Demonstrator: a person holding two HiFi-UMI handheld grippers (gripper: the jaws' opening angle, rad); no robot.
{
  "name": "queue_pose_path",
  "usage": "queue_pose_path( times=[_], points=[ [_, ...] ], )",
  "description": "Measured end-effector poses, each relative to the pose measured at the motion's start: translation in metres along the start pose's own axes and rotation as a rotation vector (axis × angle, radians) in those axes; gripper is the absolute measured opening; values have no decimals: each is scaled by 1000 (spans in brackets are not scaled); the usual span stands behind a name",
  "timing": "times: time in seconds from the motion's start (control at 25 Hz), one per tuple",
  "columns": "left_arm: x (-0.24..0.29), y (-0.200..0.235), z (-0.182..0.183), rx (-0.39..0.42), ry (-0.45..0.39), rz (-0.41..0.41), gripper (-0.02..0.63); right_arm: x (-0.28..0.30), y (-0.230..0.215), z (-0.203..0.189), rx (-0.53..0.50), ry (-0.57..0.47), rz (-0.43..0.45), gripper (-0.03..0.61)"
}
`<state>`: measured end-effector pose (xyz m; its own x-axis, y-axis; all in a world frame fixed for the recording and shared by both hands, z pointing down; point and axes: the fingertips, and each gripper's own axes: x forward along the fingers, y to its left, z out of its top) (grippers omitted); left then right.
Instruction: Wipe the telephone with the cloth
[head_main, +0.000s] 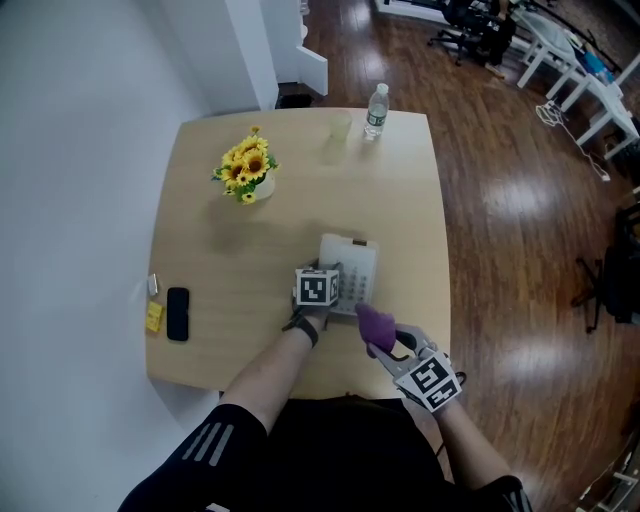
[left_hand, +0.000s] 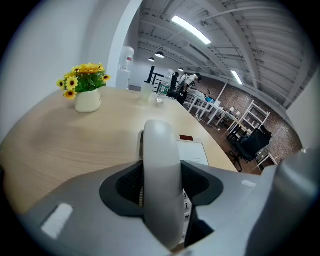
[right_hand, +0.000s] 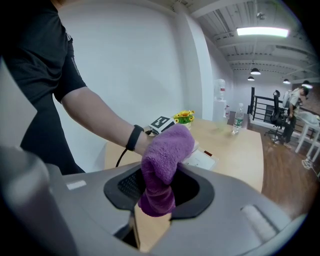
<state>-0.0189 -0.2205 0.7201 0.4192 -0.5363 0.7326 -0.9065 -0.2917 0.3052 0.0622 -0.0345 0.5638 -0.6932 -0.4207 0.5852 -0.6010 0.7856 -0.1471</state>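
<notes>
**Inspector:** Nearest the lens is the right gripper (head_main: 380, 345). Its jaws are clenched on the purple cloth (right_hand: 162, 160), which is bunched upright just beside the near right corner of the telephone (head_main: 352, 268).

**Clerk:** And the left gripper (left_hand: 161, 187)?

**Inspector:** Its jaws are clamped on the pale handset (left_hand: 159, 150), at the telephone's left side. The telephone sits on the right half of the wooden table (head_main: 250, 255), towards the near edge.

**Clerk:** What else is around?

**Inspector:** A sunflower pot (head_main: 247, 172) stands far left. A water bottle (head_main: 376, 110) and a clear cup (head_main: 339, 129) stand at the far edge. A black mobile (head_main: 178, 313) and a yellow tag (head_main: 153, 318) lie at the left edge. All are well apart from the telephone.

**Clerk:** Do the views differ?

**Inspector:** From the head view, the left gripper's marker cube hides the handset. The left gripper view shows the handset, with keypad digits beneath it. Whether it is lifted, I cannot tell. The right gripper view shows a dark wristband (right_hand: 133, 137) on the person's left wrist.
</notes>
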Motion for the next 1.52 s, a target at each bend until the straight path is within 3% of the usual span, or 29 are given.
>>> queue_pose_path(
  times=[0.48, 0.76, 0.88, 1.08, 1.24, 1.36, 1.52],
  points=[
    [-2, 4, 2, 9, 12, -12, 238, -9, 2, -15, 23, 15, -19, 138],
    [-14, 1, 13, 46, -25, -42, 236, -12, 2, -13, 21, 4, -33, 138],
    [-40, -9, 21, 98, -53, -106, 236, -17, 2, -5, 46, -34, -45, 139],
    [-105, -35, 15, 294, -106, -275, 230, -26, 0, 3, 121, -82, -77, 138],
    [-165, -47, -9, 353, -165, -376, 230, -32, 2, 10, 182, -139, -111, 140],
    [-205, -53, -40, 415, -178, -405, 230, -41, 13, 17, 259, -203, -108, 140],
    [-253, -68, -70, 416, -226, -428, 232, -53, 39, 11, 300, -221, -65, 140]
  ],
)
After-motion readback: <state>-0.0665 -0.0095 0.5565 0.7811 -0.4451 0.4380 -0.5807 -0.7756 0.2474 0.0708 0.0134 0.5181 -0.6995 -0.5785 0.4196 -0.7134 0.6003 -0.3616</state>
